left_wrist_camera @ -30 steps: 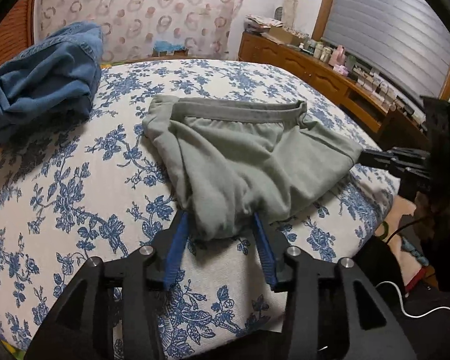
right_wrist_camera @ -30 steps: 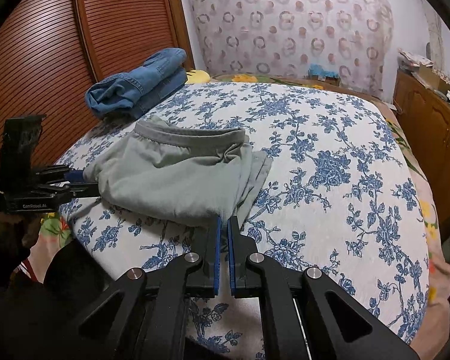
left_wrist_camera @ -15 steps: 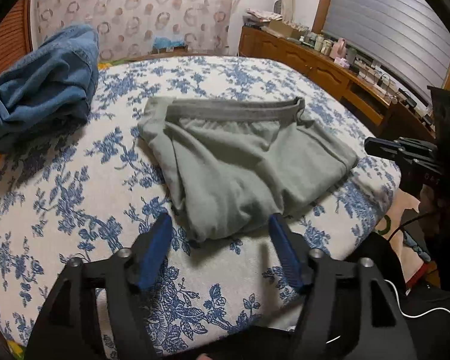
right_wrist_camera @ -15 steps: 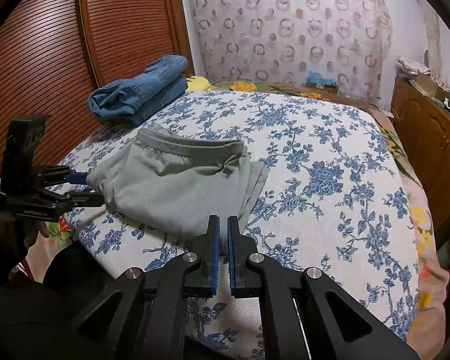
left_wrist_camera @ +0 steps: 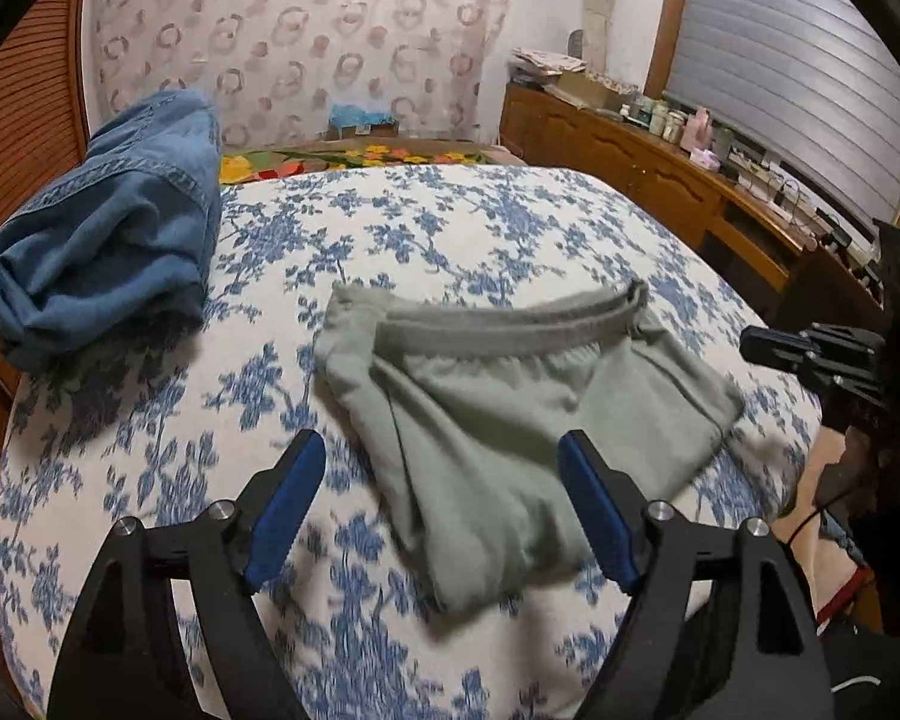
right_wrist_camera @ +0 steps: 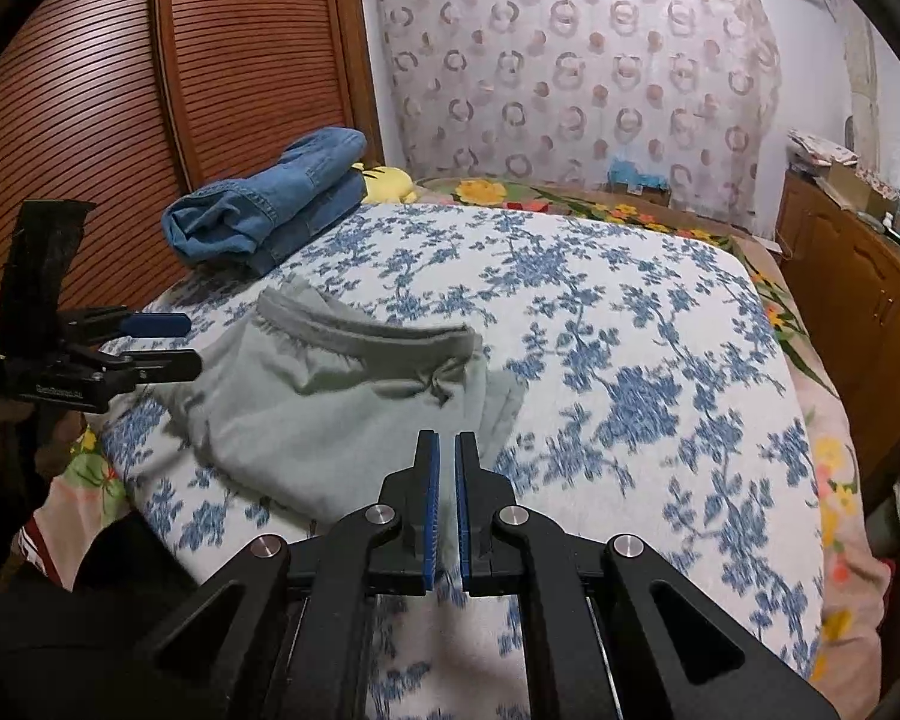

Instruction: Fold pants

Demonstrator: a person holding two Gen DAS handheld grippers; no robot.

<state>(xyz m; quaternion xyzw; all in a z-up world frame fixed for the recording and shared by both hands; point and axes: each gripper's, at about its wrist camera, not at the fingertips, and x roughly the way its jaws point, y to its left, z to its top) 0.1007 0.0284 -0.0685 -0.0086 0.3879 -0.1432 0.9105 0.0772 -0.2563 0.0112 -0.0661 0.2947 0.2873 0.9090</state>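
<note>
Left hand-held gripper [left_wrist_camera: 438, 498]: jaws have just been opening and now stand wide, released; nothing between the blue pads, which sit clear of the cloth, over the near edge of the grey-green pants [left_wrist_camera: 510, 420]. Right hand-held gripper [right_wrist_camera: 444, 504]: clenched, pads nearly touching, nothing visibly caught between them; it hovers at the near right corner of the pants.

Pants lie on the bed [left_wrist_camera: 438, 228], near its front edge, as a compact folded bundle with the waistband [left_wrist_camera: 510, 330] on top along the far side. Judgement: folding looks essentially done; what is left is at most smoothing the slightly rumpled near corner or moving the bundle to a pile.

A folded pair of blue jeans [left_wrist_camera: 102, 252] sits far left on the bed, well apart from the pants.

Hard to make out: layers under the top fold are hidden, so the number of folds cannot be told. Motion blur softens the bedspread print and the cloth edges. The person's hands are mostly cut off at the frame edges.
</note>
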